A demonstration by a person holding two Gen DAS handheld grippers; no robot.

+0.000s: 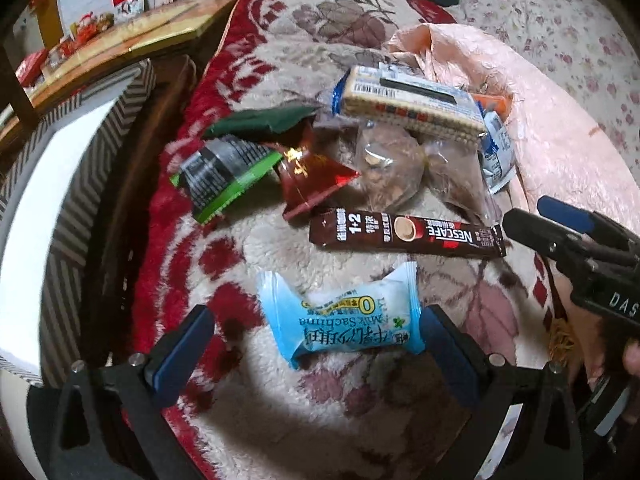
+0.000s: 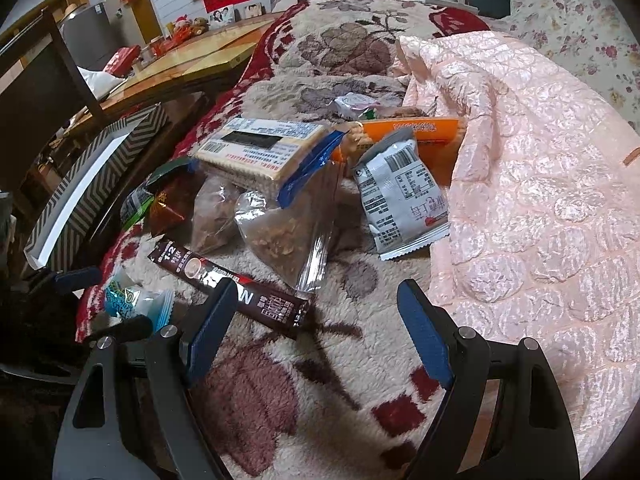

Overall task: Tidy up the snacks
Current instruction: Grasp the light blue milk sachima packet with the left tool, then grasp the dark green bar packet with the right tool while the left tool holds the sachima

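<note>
Left wrist view: left claw (image 1: 316, 340) spread wide at bottom of frame, blue pads either side of light-blue Milk Sachima wrapper (image 1: 340, 316), not touching it. Wrapper flat on fleecy cream-and-red floral blanket (image 1: 280, 248). Above it, centre: dark-brown Nescafe stick sachet (image 1: 406, 234) lying crosswise. Further up: clear bag of brown nuts (image 1: 386, 168), red foil packet (image 1: 314, 178), green-and-black sachet (image 1: 224, 176), long clear-wrapped cracker pack with blue ends (image 1: 412, 106). Striped grey-and-white open box (image 1: 60, 184) at left edge. Right claw (image 1: 532, 216) entering from right edge, tips near end of Nescafe stick; cannot tell grip state here.

Right wrist view: right claw (image 2: 316, 328) released, holding nothing, over bare blanket (image 2: 340, 380) at bottom centre. Nescafe stick sachet (image 2: 228, 284) just beside left pad, partly hidden behind it. Cracker pack (image 2: 264, 148) upper centre, grey-and-white printed sachet (image 2: 400, 204) right of it, orange packet (image 2: 420, 136) behind. Pink quilted cover (image 2: 540, 200) filling right side. Sachima wrapper (image 2: 136, 300) lower left.
</note>
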